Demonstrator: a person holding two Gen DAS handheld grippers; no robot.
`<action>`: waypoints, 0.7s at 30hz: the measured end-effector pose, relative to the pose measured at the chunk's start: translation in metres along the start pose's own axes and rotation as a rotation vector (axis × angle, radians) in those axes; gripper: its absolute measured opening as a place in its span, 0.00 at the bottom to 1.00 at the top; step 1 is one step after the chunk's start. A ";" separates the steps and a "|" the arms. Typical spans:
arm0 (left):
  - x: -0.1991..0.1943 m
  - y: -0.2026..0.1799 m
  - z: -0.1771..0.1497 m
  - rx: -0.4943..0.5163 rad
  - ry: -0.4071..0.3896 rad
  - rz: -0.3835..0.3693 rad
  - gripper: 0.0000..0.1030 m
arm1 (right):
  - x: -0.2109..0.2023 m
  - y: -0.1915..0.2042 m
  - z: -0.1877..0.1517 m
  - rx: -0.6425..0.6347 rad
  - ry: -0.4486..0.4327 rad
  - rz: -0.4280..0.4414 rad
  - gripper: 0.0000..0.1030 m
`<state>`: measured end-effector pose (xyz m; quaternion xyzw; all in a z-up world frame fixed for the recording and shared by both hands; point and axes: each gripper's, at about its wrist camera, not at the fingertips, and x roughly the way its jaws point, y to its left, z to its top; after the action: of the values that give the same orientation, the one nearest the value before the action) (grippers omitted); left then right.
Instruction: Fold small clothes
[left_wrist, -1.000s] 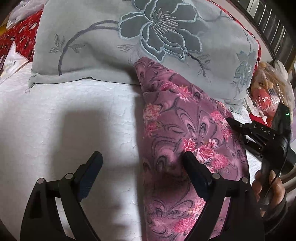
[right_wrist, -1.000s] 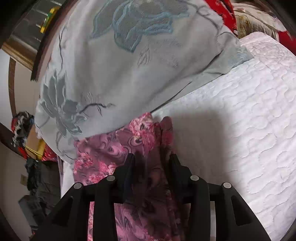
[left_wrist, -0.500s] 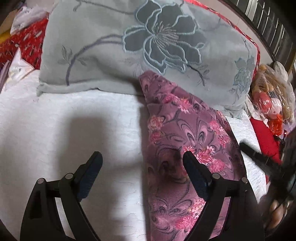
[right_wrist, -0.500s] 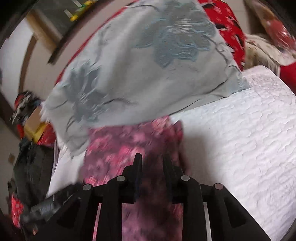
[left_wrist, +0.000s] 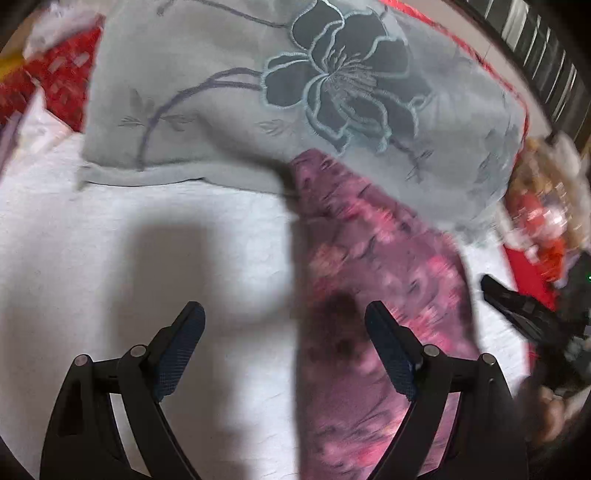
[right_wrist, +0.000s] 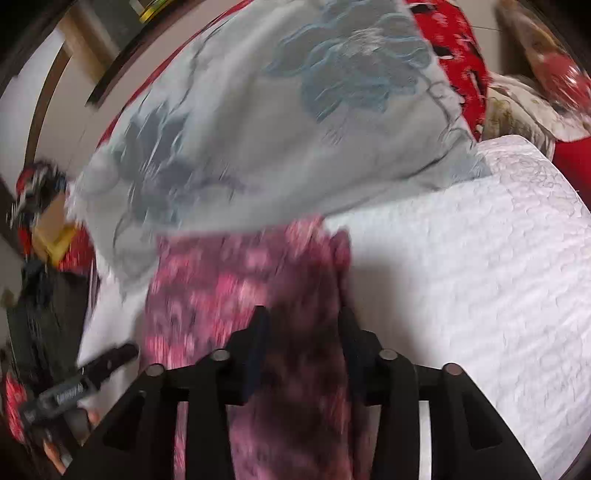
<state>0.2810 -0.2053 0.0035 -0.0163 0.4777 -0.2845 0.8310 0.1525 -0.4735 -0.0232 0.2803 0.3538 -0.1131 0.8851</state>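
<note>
Purple floral garment lying as a long strip on the white quilted bedspread, far end tucked against the grey flowered pillow, near end running out under the bottom of both views. Long axis straight near-to-far, pretty much in line with both sets of tongs.

Left gripper spread wide and holding nothing. Left finger over bare bedspread, right finger over the cloth, so the garment's left edge sitting between the two, toward the right one. Touching the fabric or hovering over it? Cannot tell.

Right gripper partly parted, jaws just been opening, dark fold of the garment still running between them. Pads no longer visibly pinching, though blur hides the contact line. Reads as a release, not a carry.

Seen from the left wrist, right gripper just off the garment's right edge, beside the person's hand.

Likely next: a fresh grab on an edge. Left tongs better placed, already astride the left edge; only a drop and a squeeze needed. Right tongs centred over the strip's width, needing a shift sideways first.
</note>
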 end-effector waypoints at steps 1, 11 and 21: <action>0.005 -0.001 0.008 -0.001 0.026 -0.024 0.87 | 0.006 -0.005 0.009 0.039 -0.008 -0.002 0.47; 0.063 -0.030 0.052 0.069 0.180 -0.082 0.53 | 0.039 0.002 0.035 0.022 -0.035 0.019 0.10; 0.018 -0.012 0.030 -0.014 0.189 -0.123 0.53 | 0.007 -0.011 0.025 0.057 -0.018 0.064 0.13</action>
<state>0.3067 -0.2313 0.0095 -0.0246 0.5541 -0.3319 0.7630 0.1669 -0.4974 -0.0176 0.3155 0.3332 -0.0971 0.8832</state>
